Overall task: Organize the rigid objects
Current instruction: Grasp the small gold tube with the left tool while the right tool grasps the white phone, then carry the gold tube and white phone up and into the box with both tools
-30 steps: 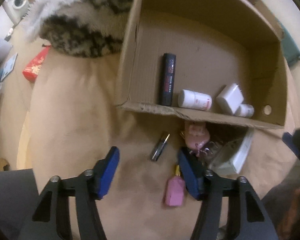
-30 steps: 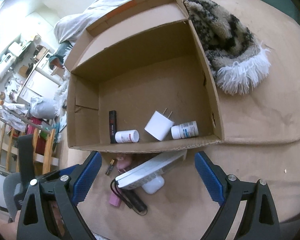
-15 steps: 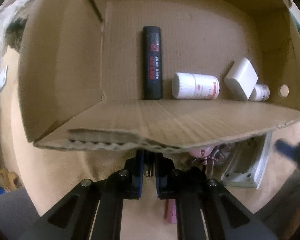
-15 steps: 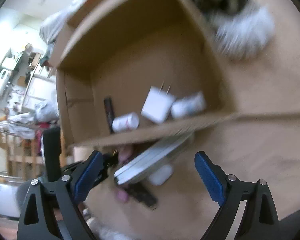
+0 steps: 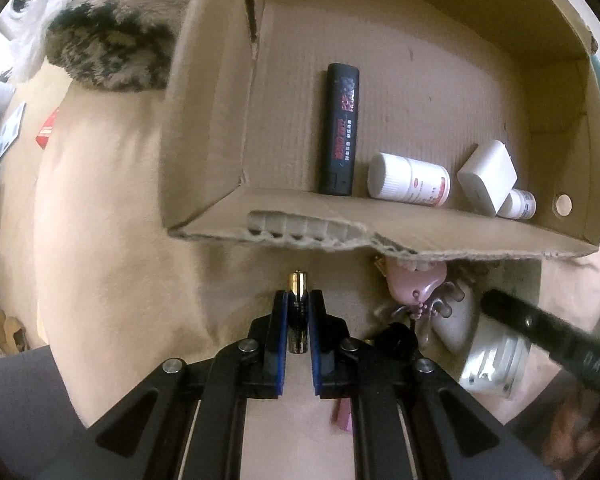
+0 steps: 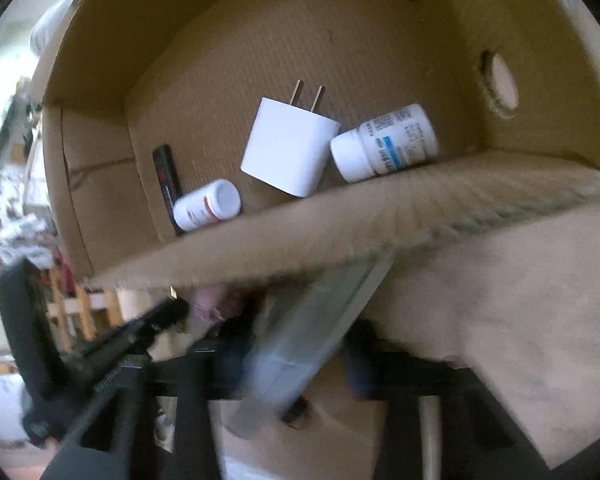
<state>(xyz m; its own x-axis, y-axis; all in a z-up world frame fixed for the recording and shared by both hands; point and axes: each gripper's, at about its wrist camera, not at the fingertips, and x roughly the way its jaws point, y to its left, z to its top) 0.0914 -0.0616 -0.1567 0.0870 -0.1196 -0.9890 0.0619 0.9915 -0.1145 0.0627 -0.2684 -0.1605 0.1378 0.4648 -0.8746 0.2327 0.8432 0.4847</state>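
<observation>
A second ago the left gripper (image 5: 299, 312) stood open above the small battery (image 5: 299, 300) on the tan cover; now its blue pads clamp it, just short of the cardboard box (image 5: 380, 236). The right gripper (image 6: 296, 354), wide open before, has just been closing around the flat white device (image 6: 304, 336) leaning under the box's front wall; blur hides whether the pads press it.

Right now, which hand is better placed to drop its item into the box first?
Left: its tool is shut on the battery, just outside the box wall. The right tool's grip is blurred.
</observation>
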